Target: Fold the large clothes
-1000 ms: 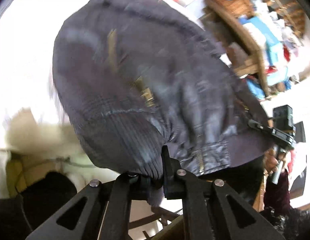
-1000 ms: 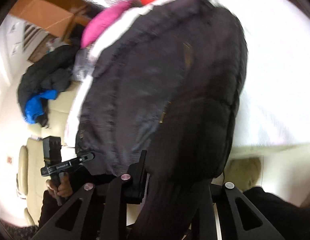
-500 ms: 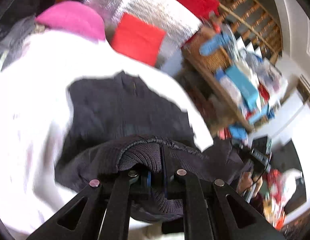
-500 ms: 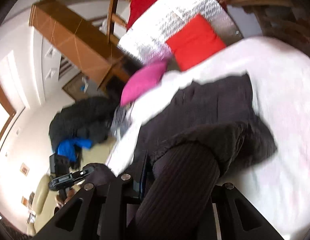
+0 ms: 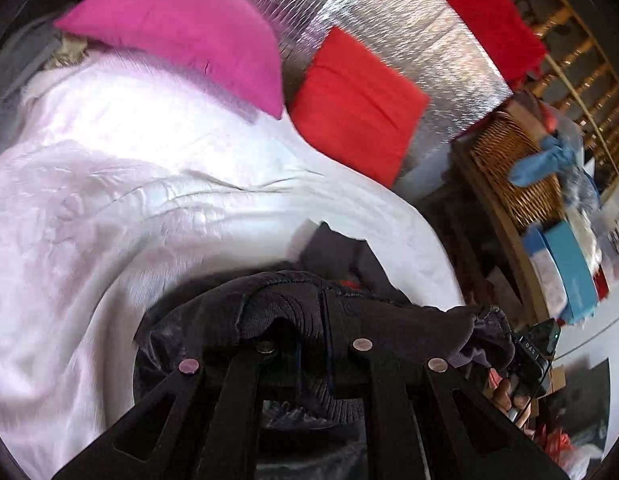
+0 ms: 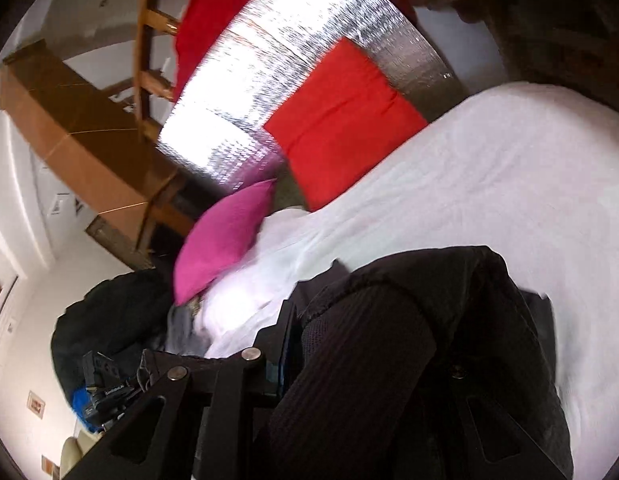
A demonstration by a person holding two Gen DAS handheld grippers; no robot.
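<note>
Clearly the main risk is a lopsided fold. Both grippers carry the jacket (image 5: 293, 312) by its ribbed hem, and if one hand travels further across the bed (image 5: 109, 208) than the other, the hem would land skewed and the layers would not line up. The fabric looks thick and slippery, so a bunch of it could also slide out of a pinch while it is in the air, dropping one corner. A third hazard is reach: the pink pillow (image 5: 181, 28) and the red cushion (image 5: 357, 104) lie at the far end of the bed, and a hem carried too far could drape over them instead of lying flat.

The left gripper (image 5: 309, 344) has its jaws nearly together, clamped on the ribbed knit band, which bulges over the fingertips and hides them in part. The right gripper (image 6: 349, 360) is likewise closed narrow on a thicker roll of the same ribbing, which fills the space between its fingers and spills toward the camera.

The jacket sits at the near edge of the bed, its hem lifted in both grips and the rest of it bunched just beyond them on the white sheet. Its sleeves cannot be made out.
</note>
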